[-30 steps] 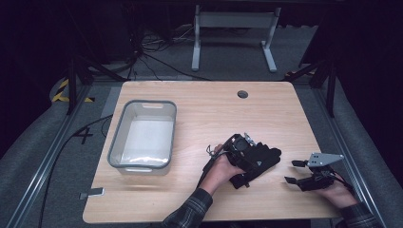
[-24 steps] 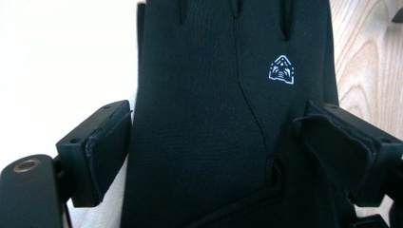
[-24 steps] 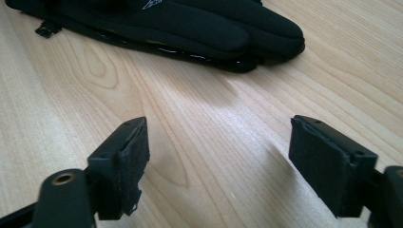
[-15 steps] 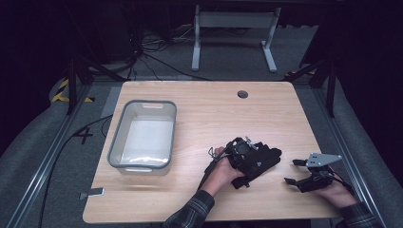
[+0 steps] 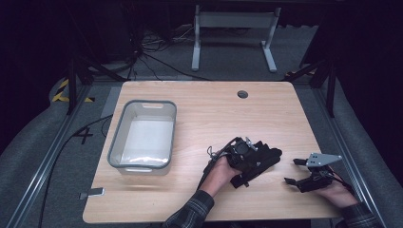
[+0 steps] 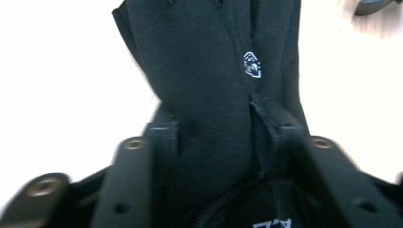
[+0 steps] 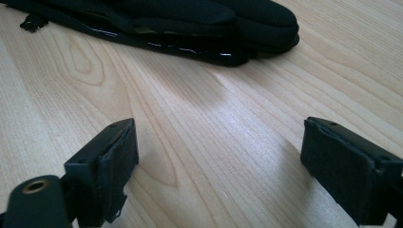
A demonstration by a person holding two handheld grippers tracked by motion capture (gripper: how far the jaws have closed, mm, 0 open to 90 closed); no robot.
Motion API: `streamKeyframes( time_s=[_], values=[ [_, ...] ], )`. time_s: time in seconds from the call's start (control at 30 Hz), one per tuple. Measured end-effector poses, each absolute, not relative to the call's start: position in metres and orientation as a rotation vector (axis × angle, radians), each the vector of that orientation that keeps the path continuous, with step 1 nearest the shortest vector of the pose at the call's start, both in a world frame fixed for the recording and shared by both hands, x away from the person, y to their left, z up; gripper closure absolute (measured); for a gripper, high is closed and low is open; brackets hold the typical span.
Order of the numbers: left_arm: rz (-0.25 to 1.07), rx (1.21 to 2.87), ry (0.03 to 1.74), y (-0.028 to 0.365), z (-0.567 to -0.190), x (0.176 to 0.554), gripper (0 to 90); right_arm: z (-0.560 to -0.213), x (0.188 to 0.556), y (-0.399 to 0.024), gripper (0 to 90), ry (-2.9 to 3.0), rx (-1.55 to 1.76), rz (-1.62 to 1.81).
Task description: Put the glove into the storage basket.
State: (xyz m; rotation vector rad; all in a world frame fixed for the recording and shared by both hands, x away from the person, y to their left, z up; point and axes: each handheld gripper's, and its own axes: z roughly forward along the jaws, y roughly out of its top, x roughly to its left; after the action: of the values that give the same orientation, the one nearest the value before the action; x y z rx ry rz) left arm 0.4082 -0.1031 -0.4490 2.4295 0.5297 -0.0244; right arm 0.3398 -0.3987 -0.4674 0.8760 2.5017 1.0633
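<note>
A black glove (image 5: 269, 155) lies on the wooden table (image 5: 214, 114), right of centre near the front. My left gripper (image 5: 254, 160) lies over its cuff end, pointing right. In the left gripper view the glove's fabric (image 6: 204, 57), with a small white logo, is bunched between the jaws. They have just been closing and now press on it from both sides, so my left gripper (image 6: 221, 129) is shut on it. My right gripper (image 5: 292, 171) rests low at the table's right front, open. Bare wood lies between its pads (image 7: 114, 161), and the glove (image 7: 190, 19) lies a short way beyond them.
A clear plastic bin with a grey rim (image 5: 115, 137) stands on the left half of the table. A round cable hole (image 5: 243, 94) sits near the far edge. A small metal clip (image 5: 92, 193) sticks out at the front left corner. Dark floor and a stand lie beyond.
The left gripper's jaws have drawn together onto the black glove. Both hands have stayed where they were, and the glove has not shifted on the table.
</note>
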Motion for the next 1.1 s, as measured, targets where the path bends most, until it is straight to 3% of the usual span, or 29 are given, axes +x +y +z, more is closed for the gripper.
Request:
streamKeyframes(
  time_s=[0.23, 1.1],
  values=[
    [-0.074, 2.417, 0.55, -0.1, -0.446, 0.412, 70.8, -0.467, 0.34, -0.399, 12.6, 2.503, 0.876, 1.063],
    [-0.022, 2.352, 0.651, -0.057, -0.39, 0.415, 71.5, -0.467, 0.34, -0.399, 12.6, 2.502, 0.877, 1.064]
  ],
)
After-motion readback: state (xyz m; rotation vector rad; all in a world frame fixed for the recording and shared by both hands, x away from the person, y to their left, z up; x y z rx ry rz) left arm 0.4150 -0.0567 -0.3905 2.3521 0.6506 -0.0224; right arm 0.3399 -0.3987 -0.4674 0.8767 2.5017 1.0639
